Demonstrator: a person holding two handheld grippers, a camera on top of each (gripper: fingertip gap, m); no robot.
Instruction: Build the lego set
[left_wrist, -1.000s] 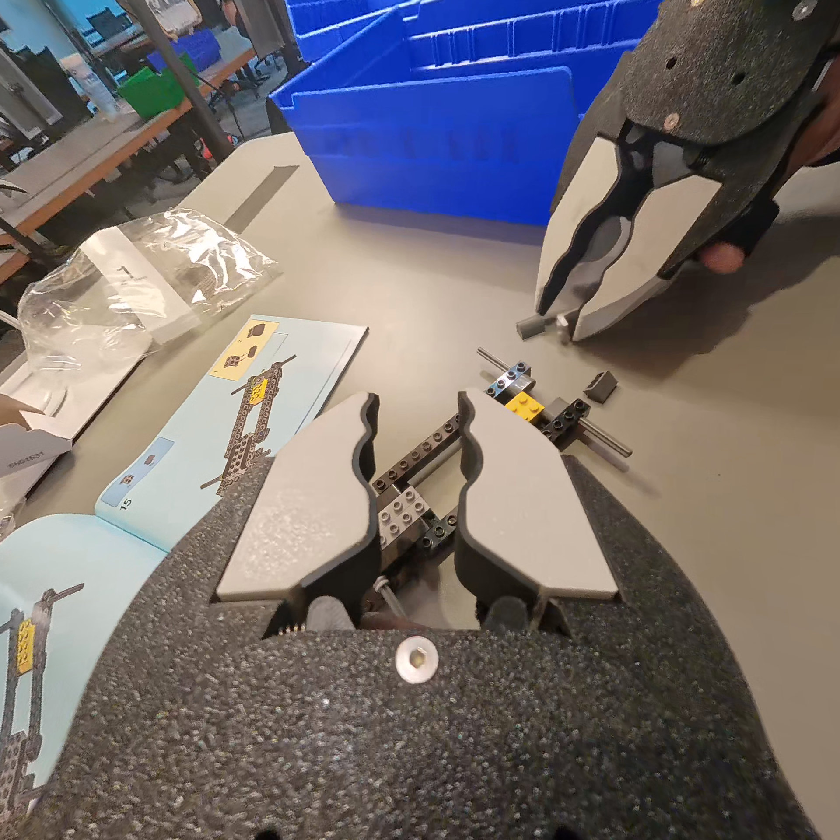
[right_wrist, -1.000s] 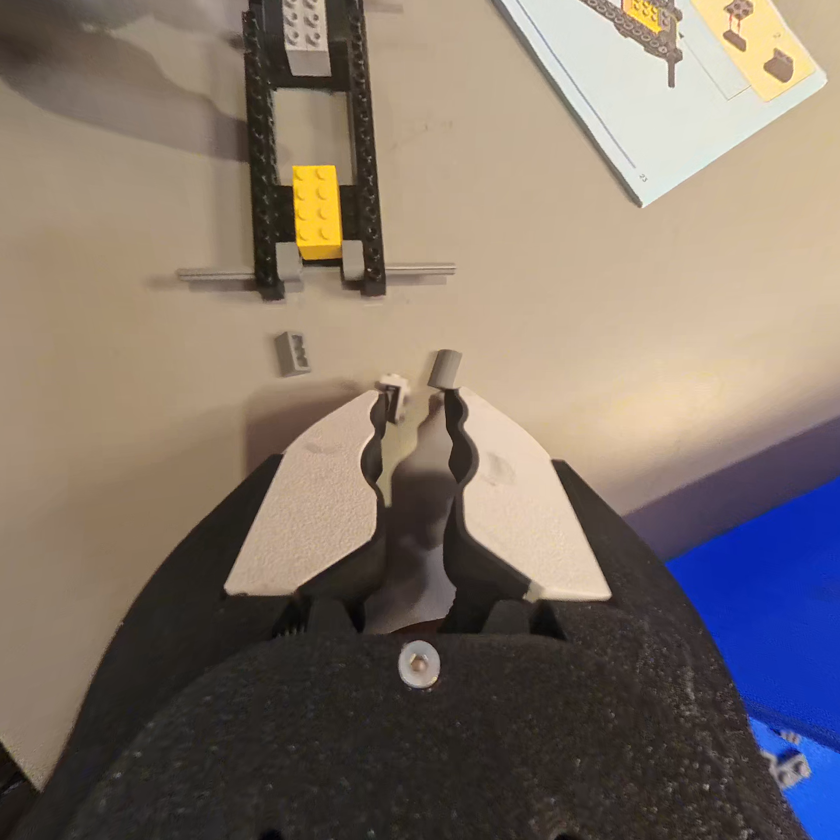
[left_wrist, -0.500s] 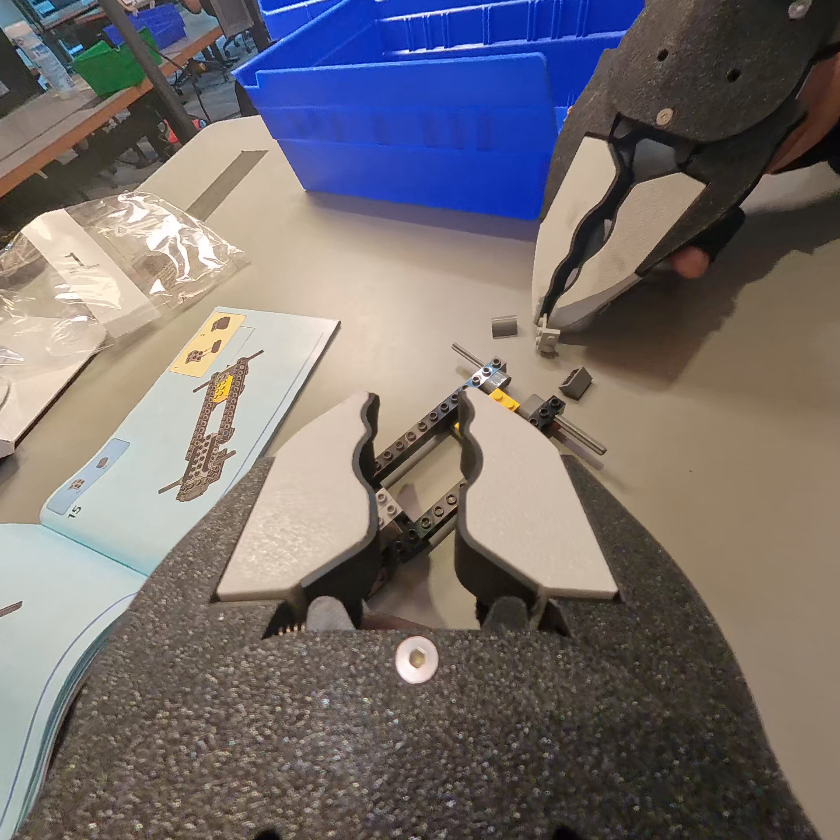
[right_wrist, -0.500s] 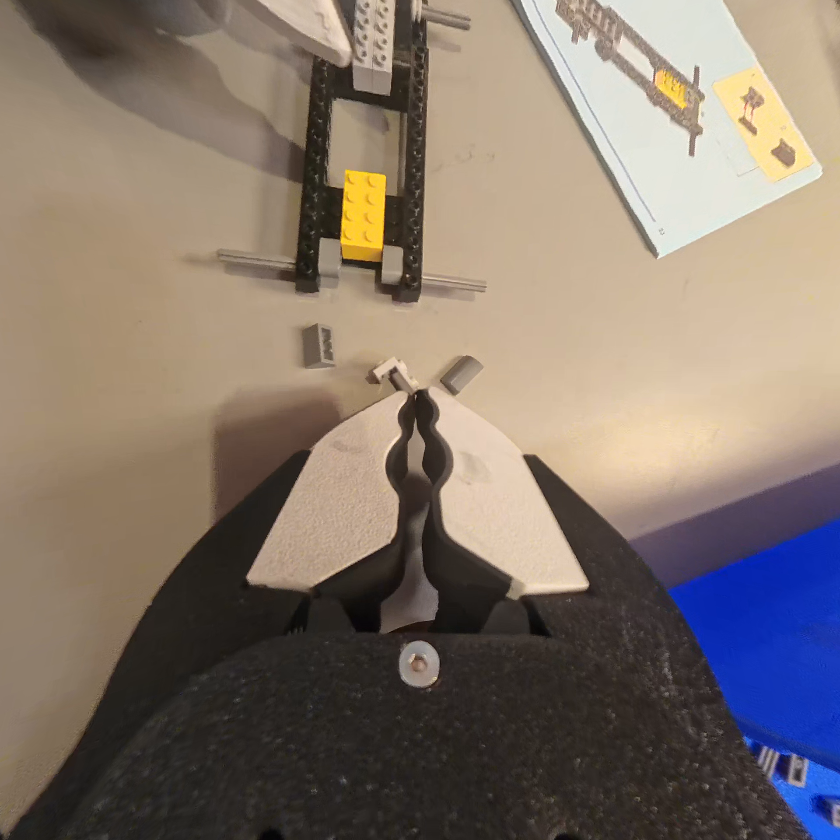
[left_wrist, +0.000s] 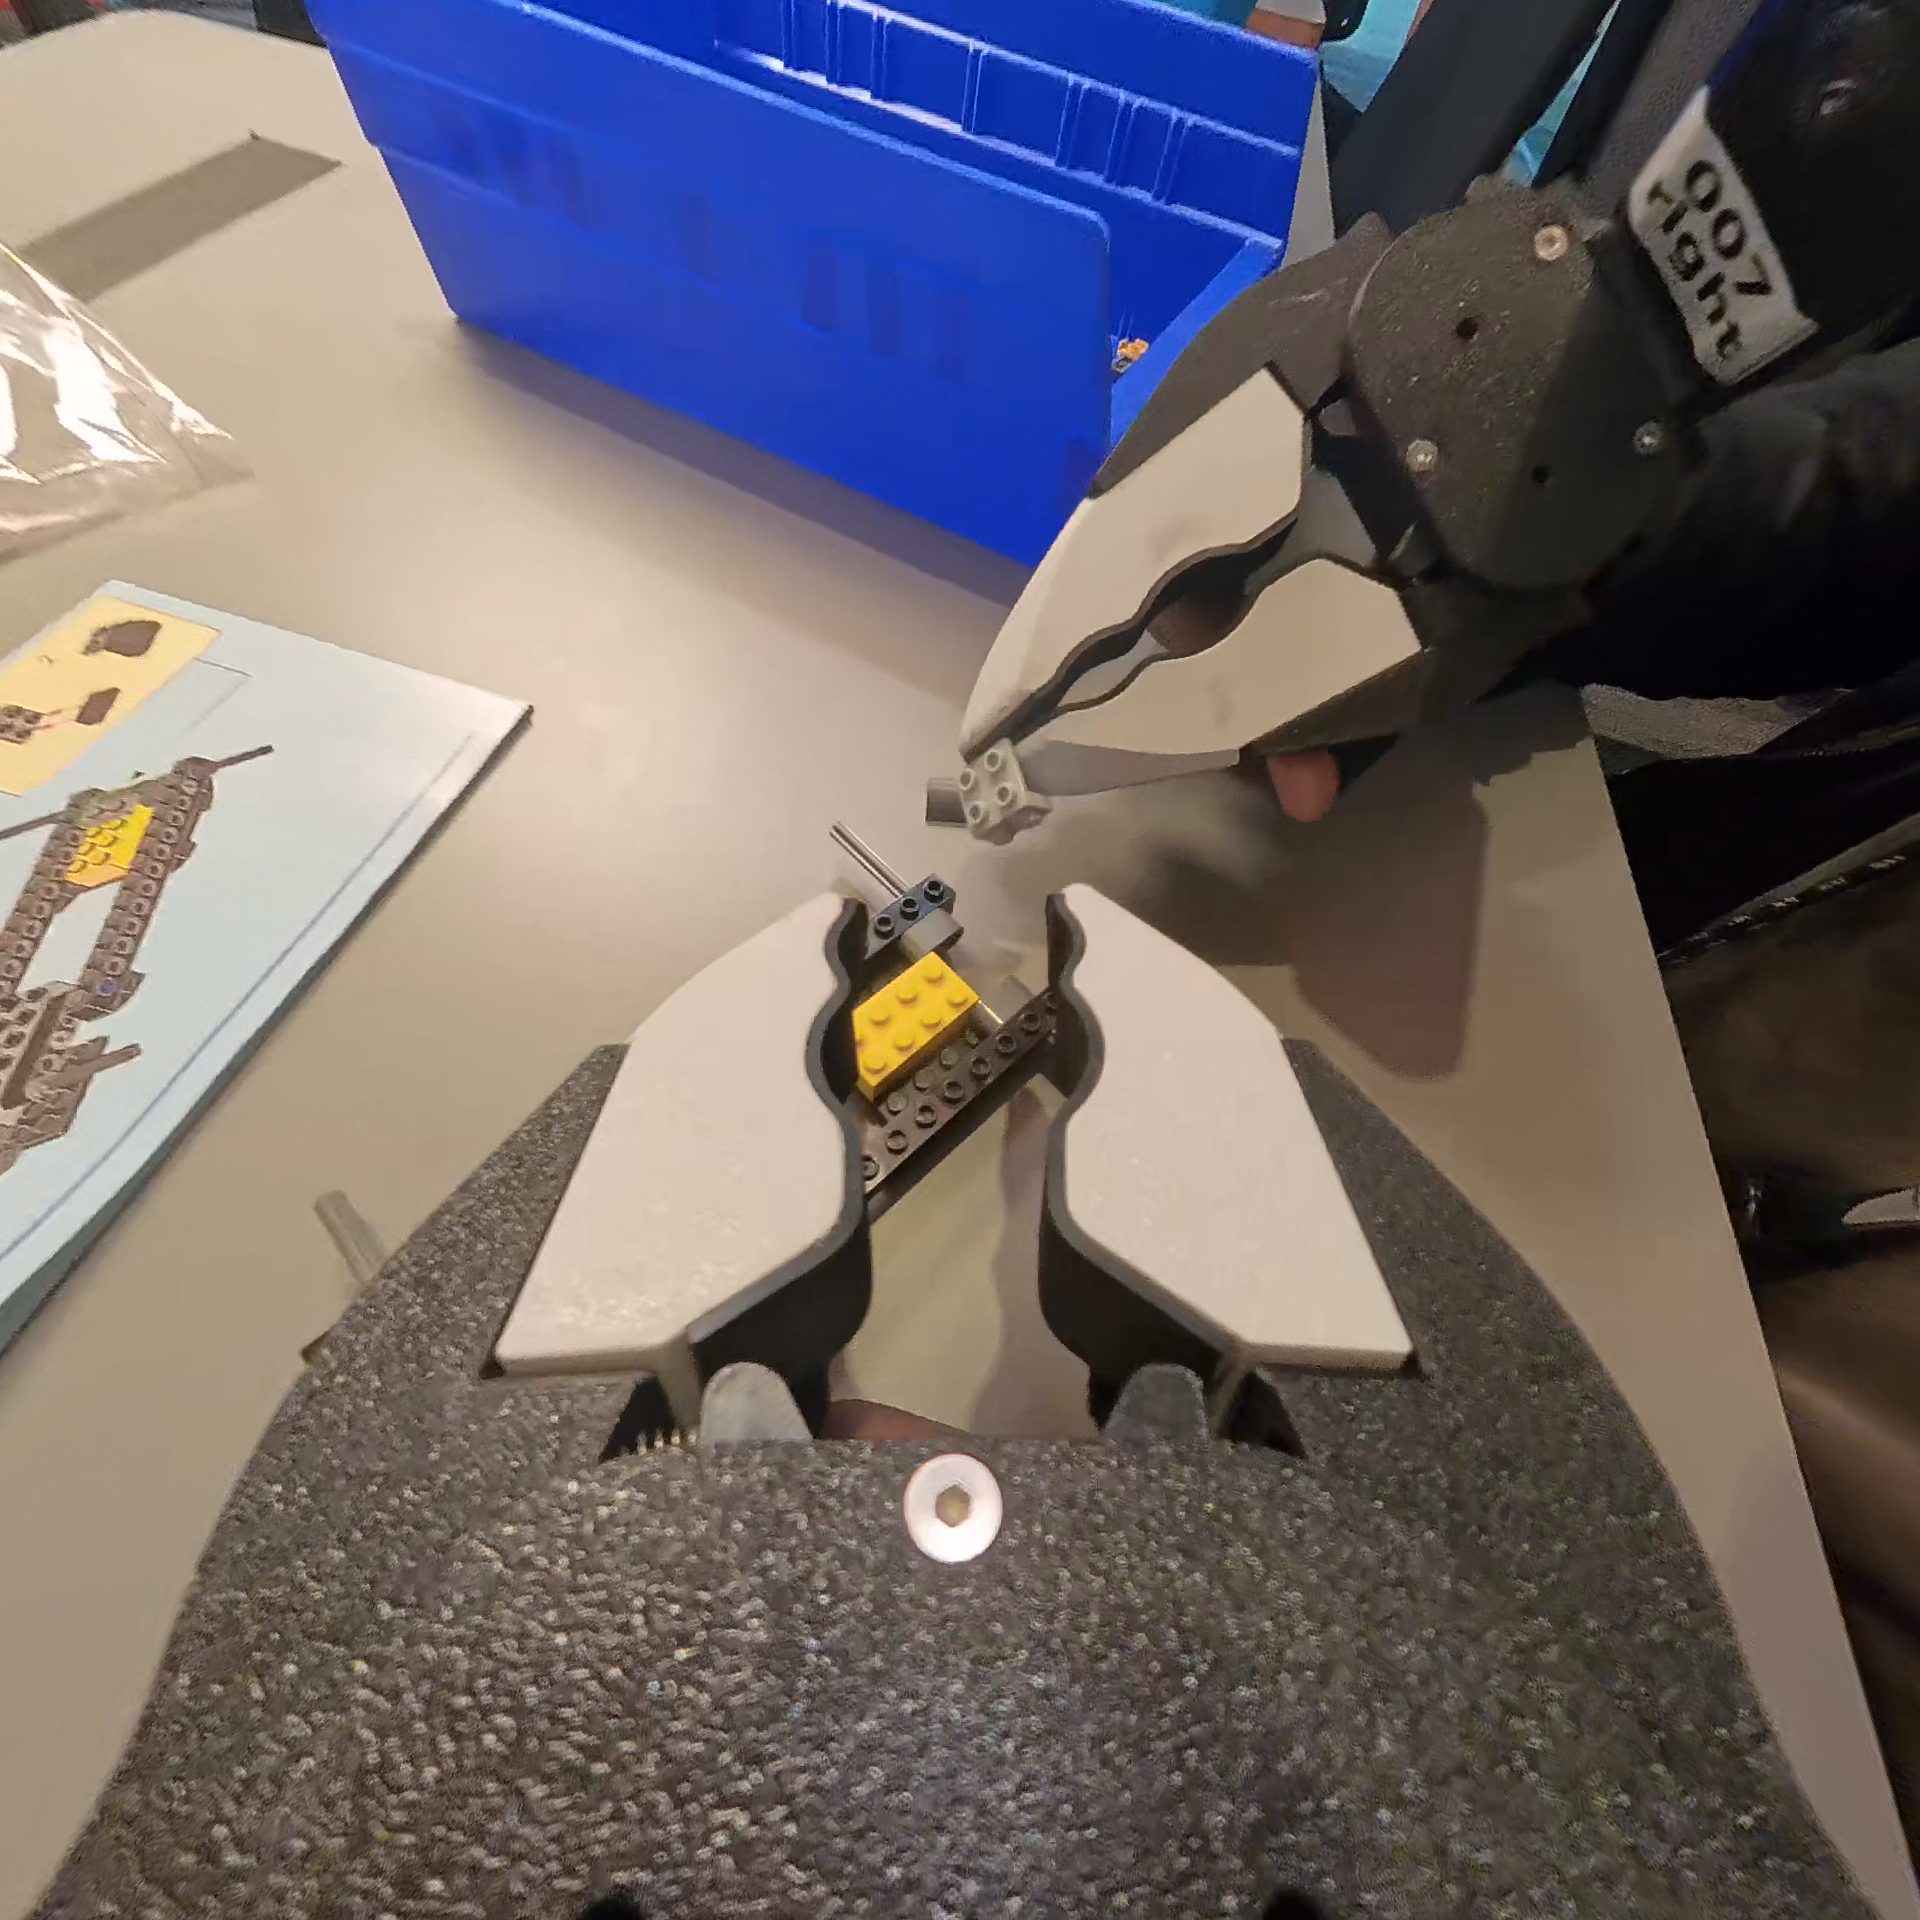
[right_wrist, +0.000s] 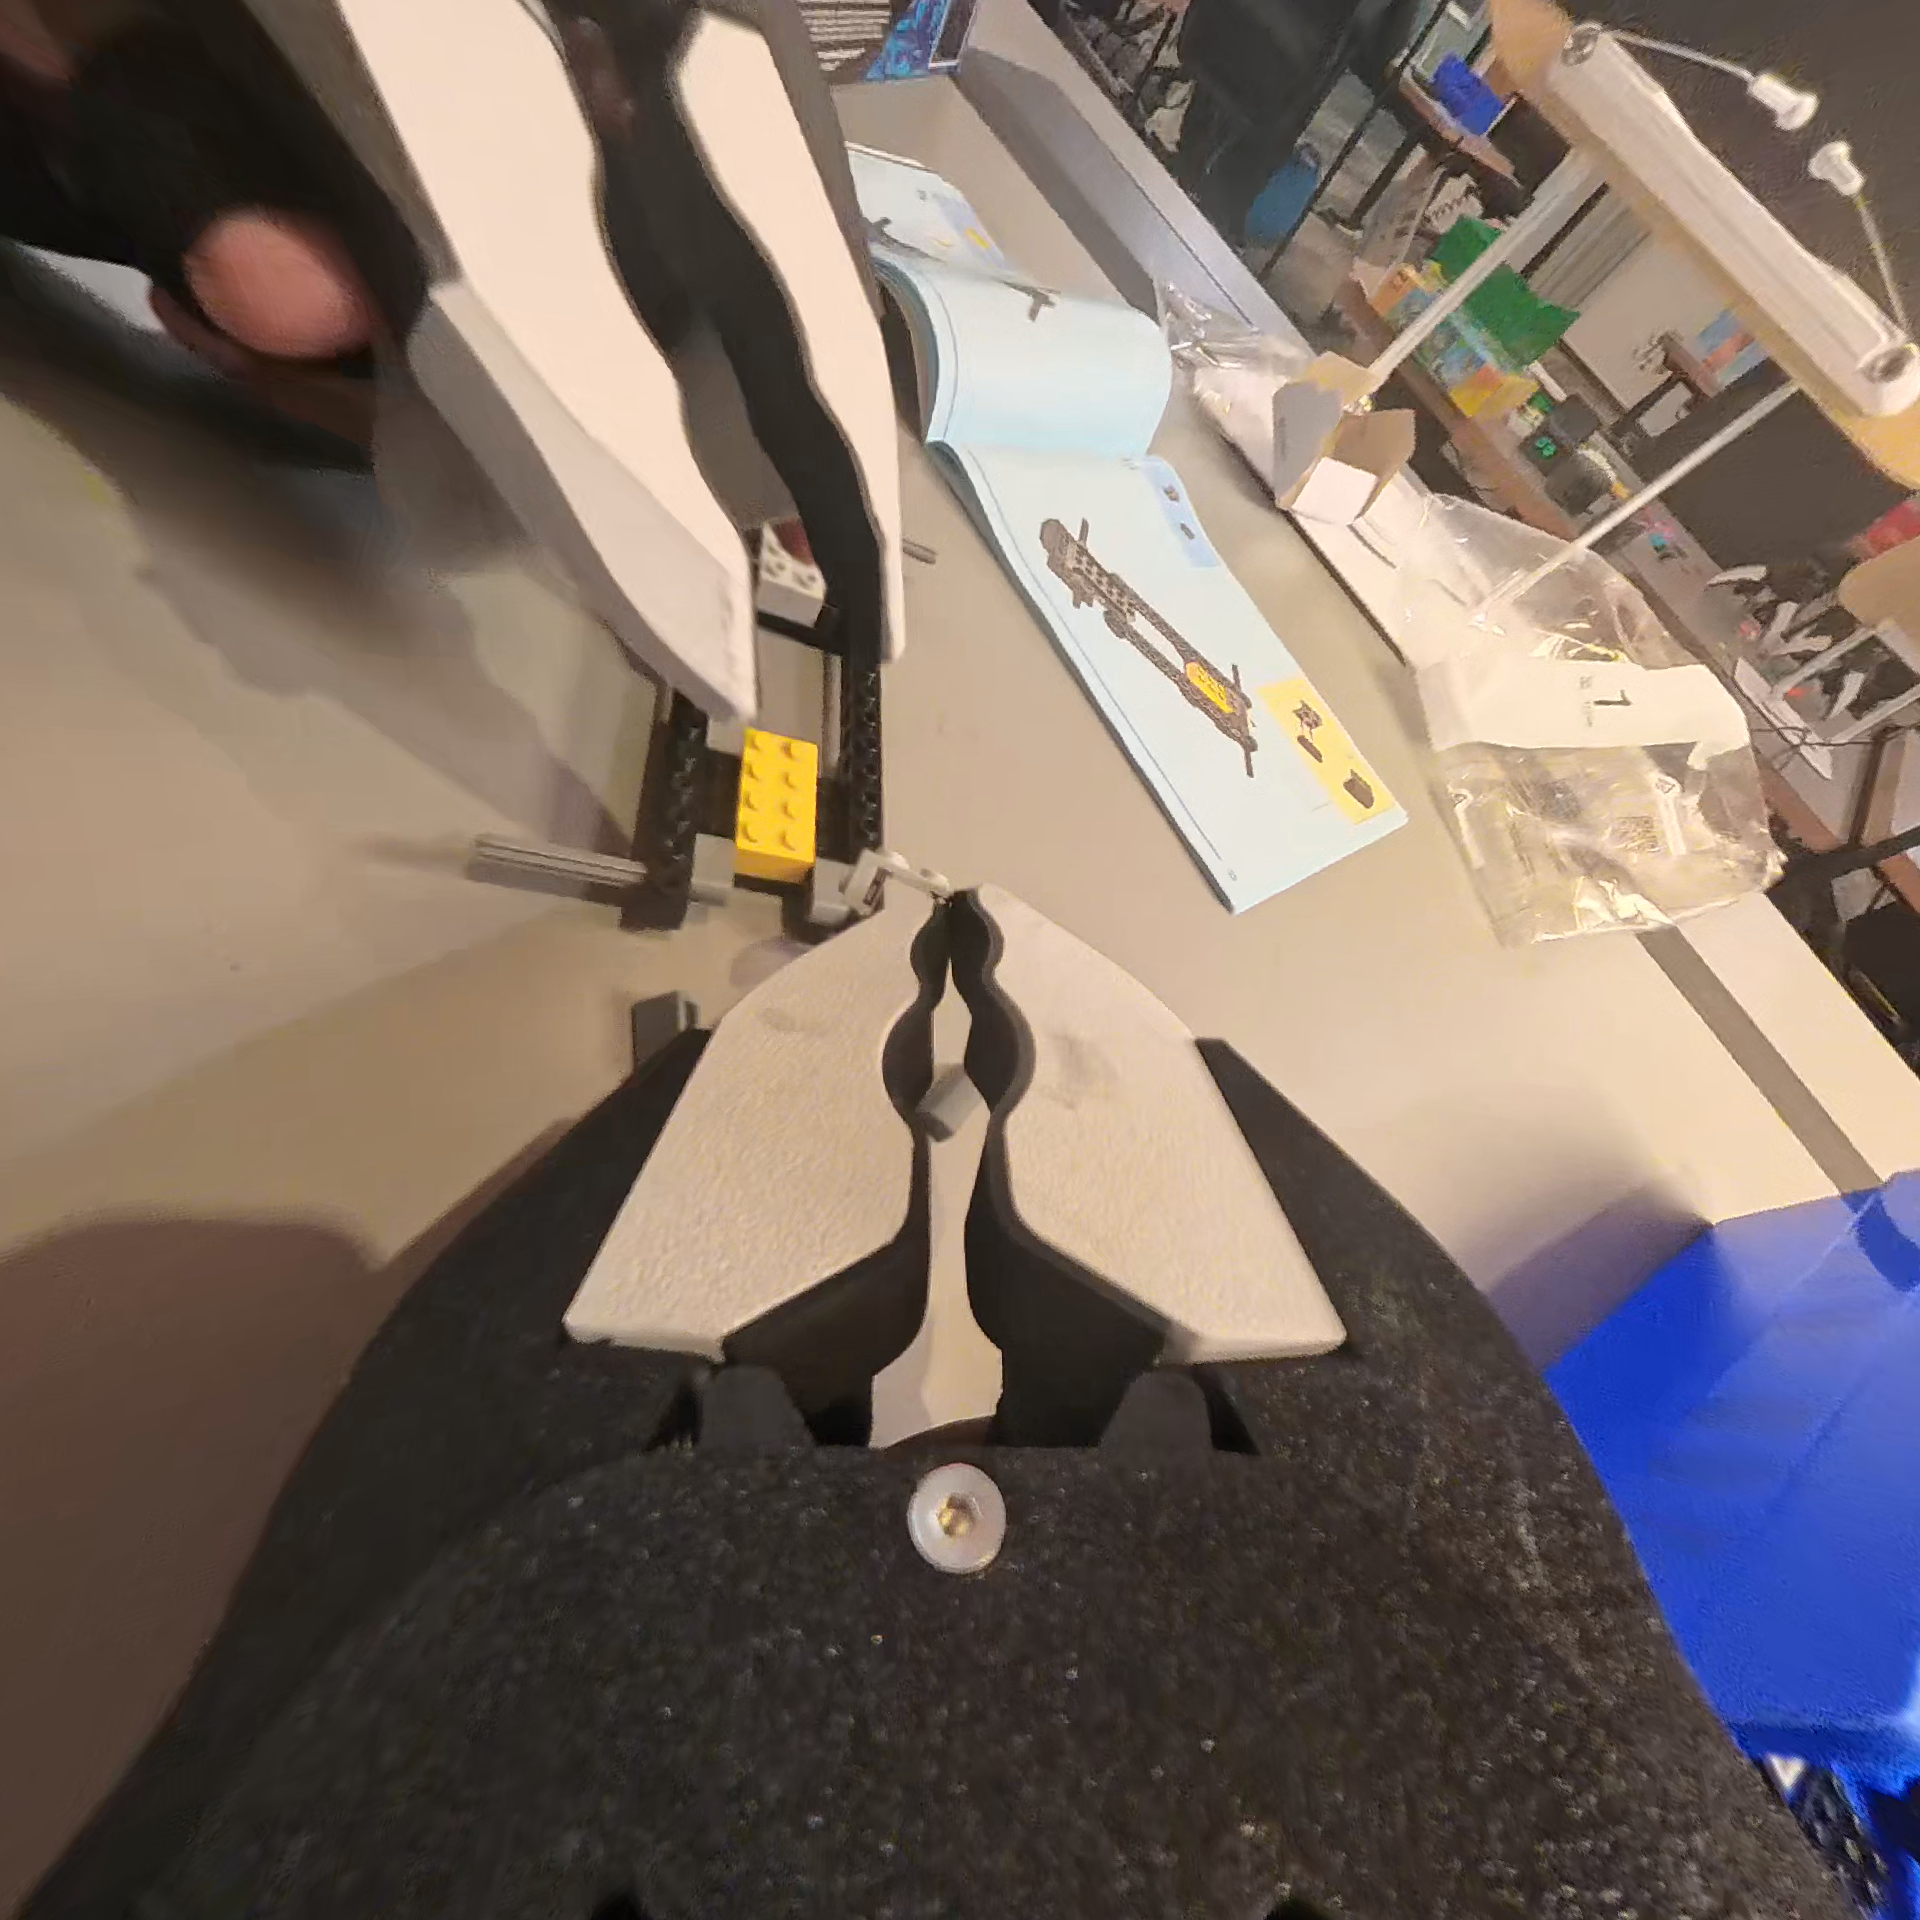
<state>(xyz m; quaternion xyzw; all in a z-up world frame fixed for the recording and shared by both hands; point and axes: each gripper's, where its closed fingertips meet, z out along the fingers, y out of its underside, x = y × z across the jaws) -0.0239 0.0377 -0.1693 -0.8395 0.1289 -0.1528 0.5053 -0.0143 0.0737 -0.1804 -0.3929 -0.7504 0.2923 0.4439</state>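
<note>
My left gripper (left_wrist: 951, 904) is shut on a black brick frame (left_wrist: 935, 1101), its fingers on the two side beams. The frame carries a yellow brick (left_wrist: 909, 1013) and a grey axle (left_wrist: 862, 852) at its end. In the right wrist view the left gripper (right_wrist: 810, 665) comes down over the frame (right_wrist: 862, 748) behind the yellow brick (right_wrist: 777, 795). My right gripper (right_wrist: 951, 899) is shut on a small light grey studded piece (right_wrist: 883, 883), which it holds by the tips close to the frame's near corner. The piece (left_wrist: 997, 795) also shows in the left wrist view at the right gripper's (left_wrist: 977, 748) tips.
Blue bins (left_wrist: 779, 270) stand behind the work spot. An open instruction booklet (right_wrist: 1195, 644) and a clear plastic bag (right_wrist: 1590, 748) lie beyond the frame. A small grey cylinder (right_wrist: 951, 1107) and a grey slope piece (right_wrist: 660, 1013) lie on the table under my right gripper. The table edge (left_wrist: 1662, 1039) runs close on the right. One gripper's finger ends stand about 4 cm off the other's.
My right gripper closed on the light grey piece on the table, lifted it and brought it to the frame's end. My left gripper kept its hold on the frame and turned with it.
</note>
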